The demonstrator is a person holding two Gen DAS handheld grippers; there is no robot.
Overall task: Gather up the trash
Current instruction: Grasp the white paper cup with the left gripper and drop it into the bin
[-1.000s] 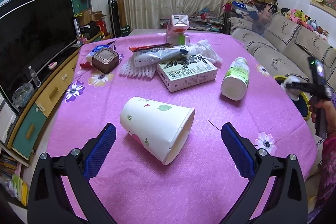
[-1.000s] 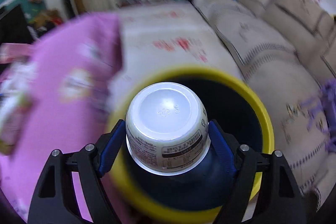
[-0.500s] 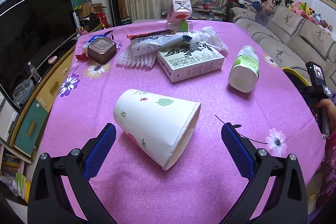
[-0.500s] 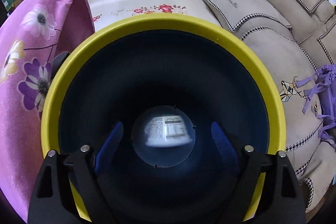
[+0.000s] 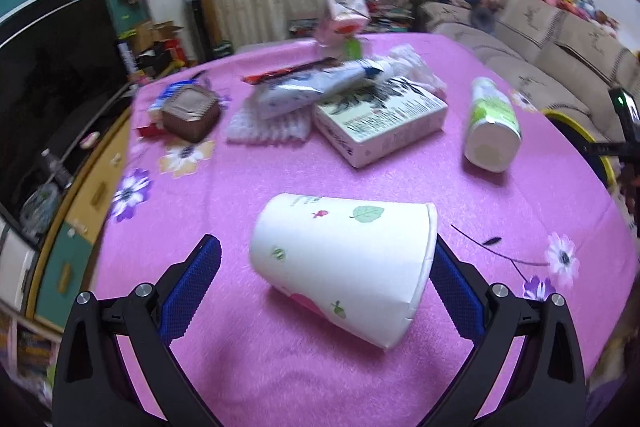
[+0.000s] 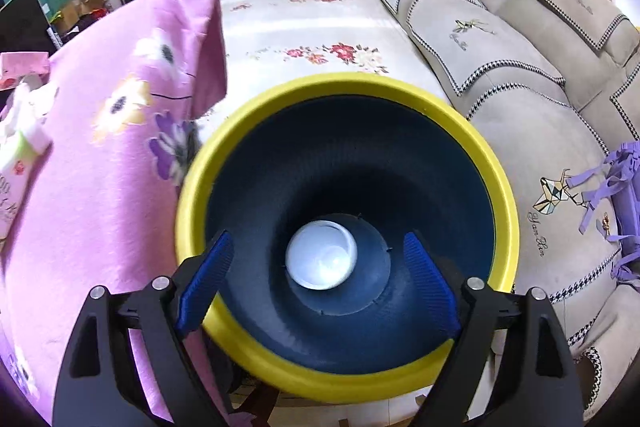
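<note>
- While the right hand-held gripper (image 6: 316,267) hangs over the yellow-rimmed bin (image 6: 500,187) beside the table (image 5: 280,367), its jaws stand spread, having just been opening, with nothing between them.
- One white bottle (image 6: 322,254) lies at the bottom of the bin: the only piece of trash visibly collected.
- Left hand-held gripper (image 5: 320,279): jaws spread either side of a paper cup (image 5: 344,263) lying on its side on the pink cloth; the right pad sits just beside the cup's rim, and contact cannot be told.
- Left on the table: the cup, a green-labelled bottle (image 5: 492,123), a flat box (image 5: 380,119), a tube (image 5: 316,87), a brown tub (image 5: 191,111), a small carton (image 5: 345,19) and wrappers.
- Judgement: the task is at an early stage; most items remain, and the cup appears next.
</note>
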